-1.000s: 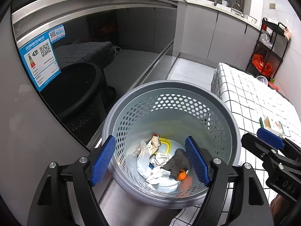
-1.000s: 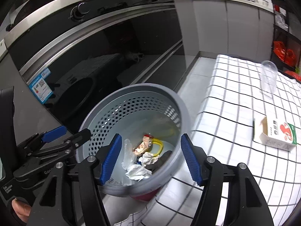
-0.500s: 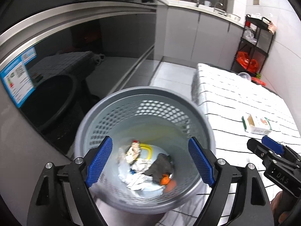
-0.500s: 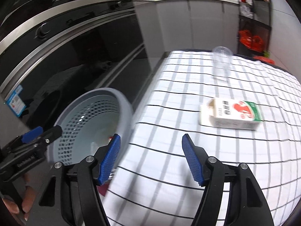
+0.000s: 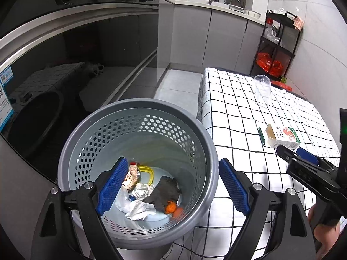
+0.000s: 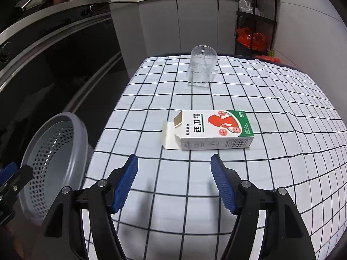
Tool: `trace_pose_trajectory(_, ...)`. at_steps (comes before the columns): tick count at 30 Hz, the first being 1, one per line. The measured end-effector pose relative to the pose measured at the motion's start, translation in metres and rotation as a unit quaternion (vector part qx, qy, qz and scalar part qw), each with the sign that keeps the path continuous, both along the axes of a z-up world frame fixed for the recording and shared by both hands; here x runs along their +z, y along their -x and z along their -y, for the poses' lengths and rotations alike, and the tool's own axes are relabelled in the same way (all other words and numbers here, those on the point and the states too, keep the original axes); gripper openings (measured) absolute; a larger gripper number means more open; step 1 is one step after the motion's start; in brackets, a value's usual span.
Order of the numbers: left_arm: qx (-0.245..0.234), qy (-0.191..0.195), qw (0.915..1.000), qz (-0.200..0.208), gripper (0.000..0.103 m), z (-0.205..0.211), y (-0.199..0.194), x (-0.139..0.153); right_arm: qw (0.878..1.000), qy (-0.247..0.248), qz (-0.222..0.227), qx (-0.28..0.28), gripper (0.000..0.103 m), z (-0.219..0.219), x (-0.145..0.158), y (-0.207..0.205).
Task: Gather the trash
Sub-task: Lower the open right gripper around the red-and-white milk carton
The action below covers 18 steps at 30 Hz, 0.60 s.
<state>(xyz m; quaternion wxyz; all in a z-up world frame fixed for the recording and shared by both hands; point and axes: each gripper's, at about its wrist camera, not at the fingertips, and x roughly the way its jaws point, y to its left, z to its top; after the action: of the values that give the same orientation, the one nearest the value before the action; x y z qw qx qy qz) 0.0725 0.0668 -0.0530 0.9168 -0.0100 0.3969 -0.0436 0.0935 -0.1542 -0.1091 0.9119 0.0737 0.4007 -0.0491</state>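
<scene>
A grey perforated bin (image 5: 138,106) stands beside the table and holds crumpled paper (image 5: 138,208), a dark lump (image 5: 164,190), orange bits (image 5: 170,208) and a yellow ring (image 5: 149,171). My left gripper (image 5: 172,169) hovers over the bin, open, with nothing pressed between its pads. A white, red and green carton (image 6: 212,127) lies on its side on the checked tablecloth, its end flap open. My right gripper (image 6: 174,160) is open just short of the carton, pads apart from it. Farther back stands a clear plastic cup (image 6: 201,65).
The table with the checked cloth (image 6: 238,195) fills the right side, and the bin (image 6: 71,119) sits off its left edge. A dark glass-fronted oven (image 5: 65,65) runs along the left. A black rack with red bags (image 6: 256,21) stands behind the table.
My right gripper swung from above the bin rightwards over the table and now faces the carton. My left gripper stayed over the bin, shifted a little, and its jaws spread wider.
</scene>
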Motion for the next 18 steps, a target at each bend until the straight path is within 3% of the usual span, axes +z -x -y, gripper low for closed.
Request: trace_pose_trajectory(18, 0.0, 0.005, 1.0, -0.006, 0.084, -0.002, -0.001, -0.002, 0.994, 0.076, -0.022, -0.078, 0.07, 0.009, -0.016, -0.046)
